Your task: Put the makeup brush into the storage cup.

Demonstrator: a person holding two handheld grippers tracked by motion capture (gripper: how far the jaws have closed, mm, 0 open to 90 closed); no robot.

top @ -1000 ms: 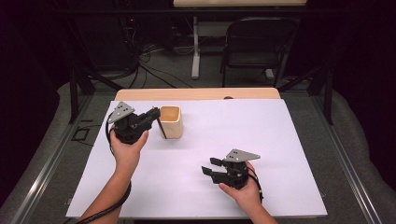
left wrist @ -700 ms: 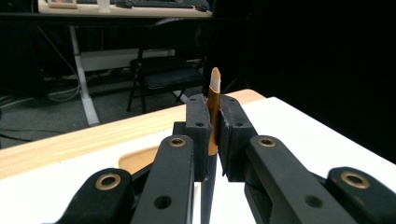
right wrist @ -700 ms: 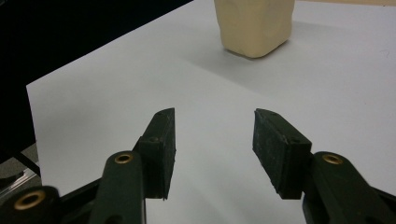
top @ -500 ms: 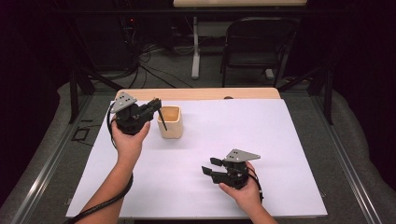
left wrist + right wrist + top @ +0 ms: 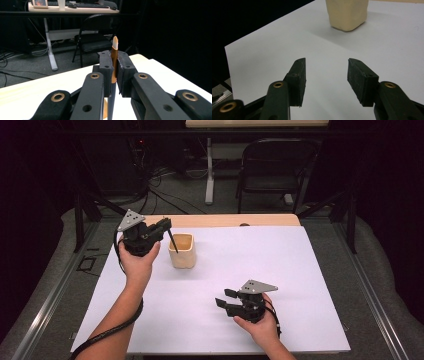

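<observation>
Two pads of the left gripper (image 5: 113, 72) are pinching a thin pen-like stick (image 5: 114, 62) pressed tight between them; its copper-coloured band is sitting in the grip, its pale tip is poking up past the pad tops, and its dark shaft is hanging down below the jaws. In the high view the same left gripper (image 5: 162, 226) is hovering just beside and above the cream cup (image 5: 182, 251), with the stick (image 5: 173, 242) slanting down from the jaws so that its lower end is crossing the cup's near rim (whether it is touching the inside I cannot tell).

Judging from this, the step in hand is either lifting the stick out of the cup or lowering it in. Doing it well is calling for a steady pinch, because the stick is thin and could pivot between the pads; the hand should be travelling along the stick's own slant, so the lower end is not levering against the rim and tipping the light cup.

Meanwhile the right gripper (image 5: 223, 297) is resting low on the white table sheet (image 5: 300, 285), well apart from the cup, its jaws spread with nothing between them; from its own view the cup (image 5: 347, 13) is standing ahead of the gripper (image 5: 326, 82). It could be steadying the cup if it starts sliding.
</observation>
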